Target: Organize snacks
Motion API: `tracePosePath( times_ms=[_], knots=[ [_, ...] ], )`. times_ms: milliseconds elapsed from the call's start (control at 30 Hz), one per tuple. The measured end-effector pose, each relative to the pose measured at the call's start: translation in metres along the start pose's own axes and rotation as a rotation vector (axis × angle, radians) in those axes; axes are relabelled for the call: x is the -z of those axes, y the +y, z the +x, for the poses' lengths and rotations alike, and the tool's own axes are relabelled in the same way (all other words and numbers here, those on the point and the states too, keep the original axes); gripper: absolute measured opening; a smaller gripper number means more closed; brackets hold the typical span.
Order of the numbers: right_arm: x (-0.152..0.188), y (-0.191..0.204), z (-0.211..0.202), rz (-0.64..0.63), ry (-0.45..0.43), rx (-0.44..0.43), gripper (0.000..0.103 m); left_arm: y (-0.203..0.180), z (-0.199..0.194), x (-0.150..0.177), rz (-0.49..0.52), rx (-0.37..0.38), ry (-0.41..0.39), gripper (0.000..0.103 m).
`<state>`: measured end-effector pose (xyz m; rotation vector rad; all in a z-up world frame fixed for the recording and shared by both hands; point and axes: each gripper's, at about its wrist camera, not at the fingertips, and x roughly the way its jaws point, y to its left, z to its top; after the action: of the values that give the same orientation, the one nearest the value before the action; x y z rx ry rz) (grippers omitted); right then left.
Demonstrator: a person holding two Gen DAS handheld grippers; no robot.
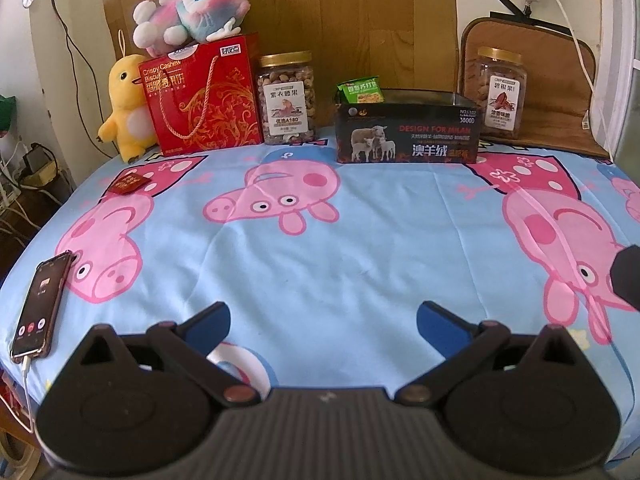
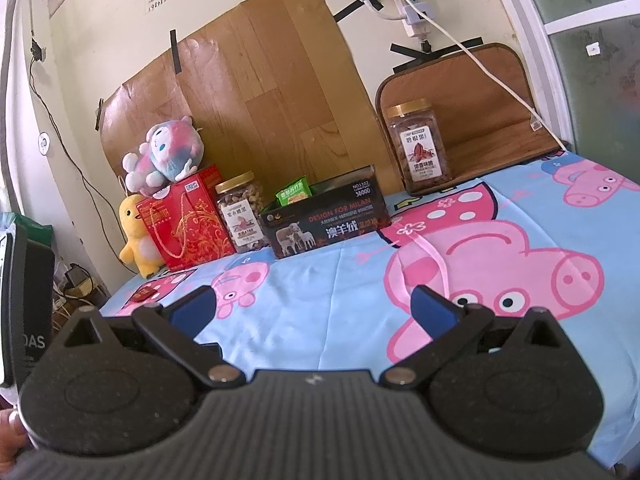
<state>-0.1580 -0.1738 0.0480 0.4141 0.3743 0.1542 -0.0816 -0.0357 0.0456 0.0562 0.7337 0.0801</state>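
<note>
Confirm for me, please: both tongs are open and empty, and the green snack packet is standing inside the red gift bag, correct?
Not quite. The green snack packet stands in the black tin box, not the red gift bag; the left wrist view shows it. Both the left tongs and right tongs are indeed open and empty.

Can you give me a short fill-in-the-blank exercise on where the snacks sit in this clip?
1. The green snack packet stands inside the ____ box.
2. The pink plush toy lies on top of the ____ gift bag.
3. The phone lies near the bed's ____ edge in the left wrist view.
4. Both grippers, left and right, have their fingers ____.

Missing words: black; red; left; open
</note>
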Motion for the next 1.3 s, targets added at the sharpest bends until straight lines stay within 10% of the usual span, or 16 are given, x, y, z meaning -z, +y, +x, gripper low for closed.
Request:
tracePosePath(
  times_ms=[1300],
  knots=[
    [0.0042,0.0027,0.0031,0.001,0.010,-0.002,0.103,0.0042,0.0061,0.0021,-0.001,-0.012,0.009,0.103]
  ],
)
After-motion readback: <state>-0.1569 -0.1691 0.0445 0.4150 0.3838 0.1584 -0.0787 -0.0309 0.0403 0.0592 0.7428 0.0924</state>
